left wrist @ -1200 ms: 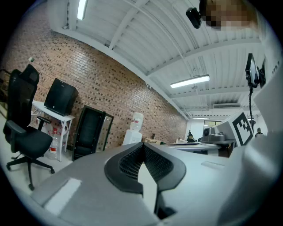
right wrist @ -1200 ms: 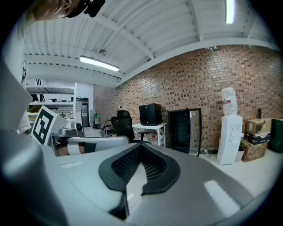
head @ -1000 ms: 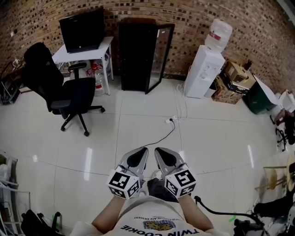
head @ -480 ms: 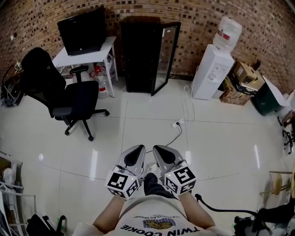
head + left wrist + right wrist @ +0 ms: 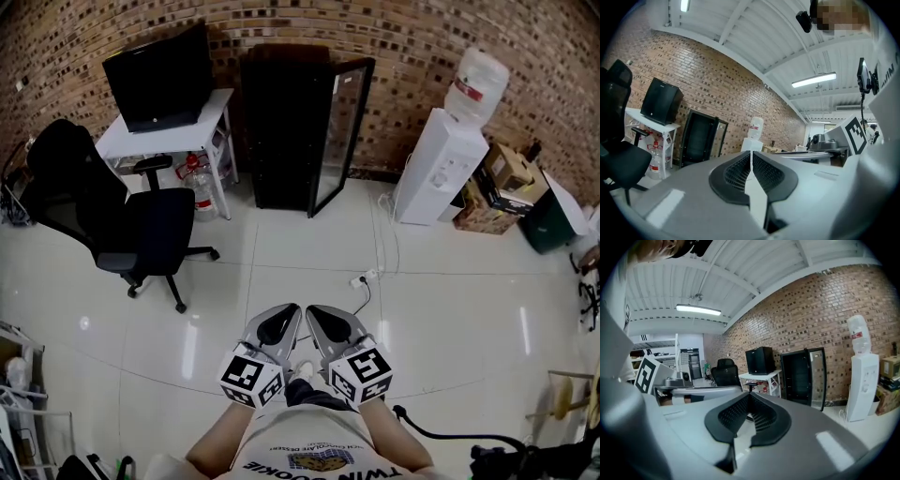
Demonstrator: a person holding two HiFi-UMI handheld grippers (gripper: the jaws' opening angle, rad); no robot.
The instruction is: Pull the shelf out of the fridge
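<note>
While the fridge (image 5: 284, 131) stands far away at the brick wall (image 5: 422, 37), its door (image 5: 339, 131) open to the right, aim for the dark interior; the shelf inside cannot be made out. Left gripper (image 5: 289, 311) and right gripper (image 5: 315, 312) are closed, empty: open both before reaching in.

The tall black cabinet fridge (image 5: 281, 127) stands upright against the brick wall (image 5: 422, 37), its black-framed glass door (image 5: 339, 131) swung wide open at its right side, its inside too dark to make out the shelf.
</note>
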